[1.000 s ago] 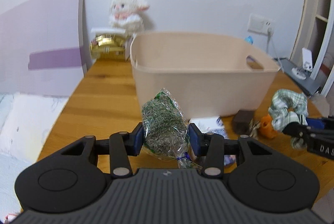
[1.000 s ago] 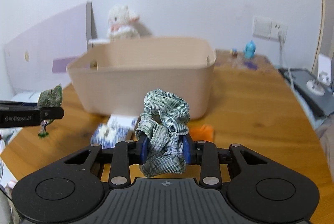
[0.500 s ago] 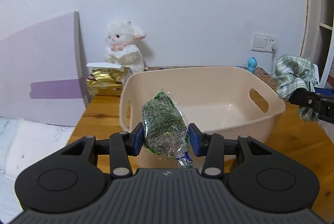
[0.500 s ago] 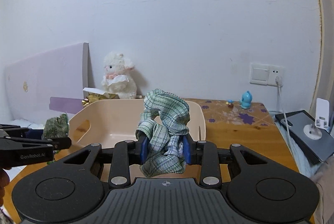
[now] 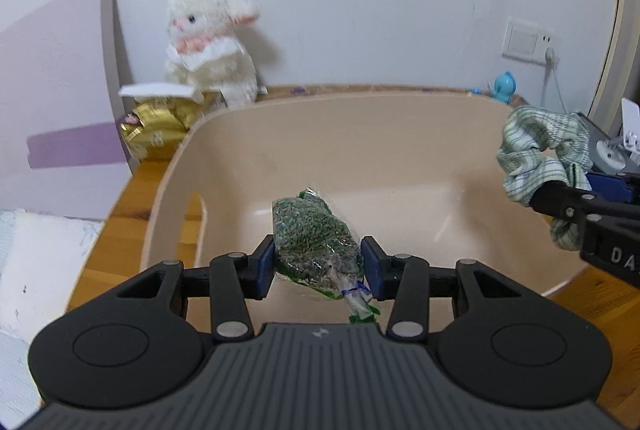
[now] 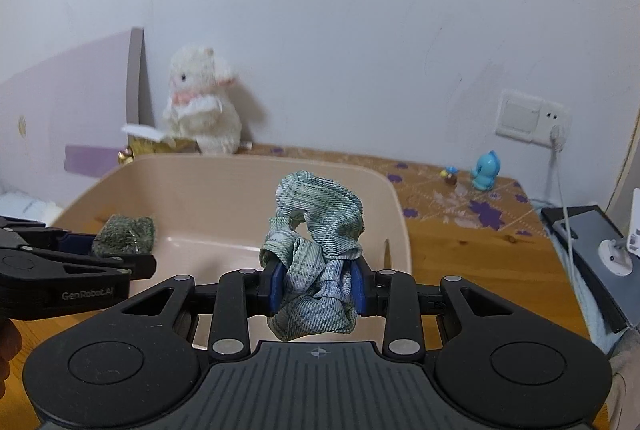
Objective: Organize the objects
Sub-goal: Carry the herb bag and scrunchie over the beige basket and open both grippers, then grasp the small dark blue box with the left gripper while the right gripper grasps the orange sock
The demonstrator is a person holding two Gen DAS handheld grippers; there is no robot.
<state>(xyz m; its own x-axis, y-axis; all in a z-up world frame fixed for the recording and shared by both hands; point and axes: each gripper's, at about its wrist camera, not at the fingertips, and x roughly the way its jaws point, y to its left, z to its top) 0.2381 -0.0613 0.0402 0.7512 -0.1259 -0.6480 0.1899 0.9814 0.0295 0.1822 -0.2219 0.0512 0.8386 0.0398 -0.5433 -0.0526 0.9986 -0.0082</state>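
Note:
My left gripper (image 5: 318,267) is shut on a clear bag of green dried herbs (image 5: 314,244), held over the open beige plastic bin (image 5: 256,133). My right gripper (image 6: 317,285) is shut on a green plaid scrunchie (image 6: 320,226) and hangs above the bin's right rim (image 6: 400,213). In the left wrist view the scrunchie (image 5: 540,149) shows at the right with the right gripper (image 5: 576,203) behind it. In the right wrist view the herb bag (image 6: 124,234) sits in the left gripper (image 6: 120,258) at the left. The bin floor looks bare.
A white plush lamb (image 5: 212,41) and a gold foil packet (image 5: 160,127) stand behind the bin by a lilac headboard (image 5: 60,77). A small blue figurine (image 6: 486,171), a wall socket with a cable (image 6: 530,115) and a dark device (image 6: 588,230) are on the wooden table's right.
Both grippers rose from table level and moved forward over the bin, each keeping its hold. The items on the table in front of the bin dropped out of view.

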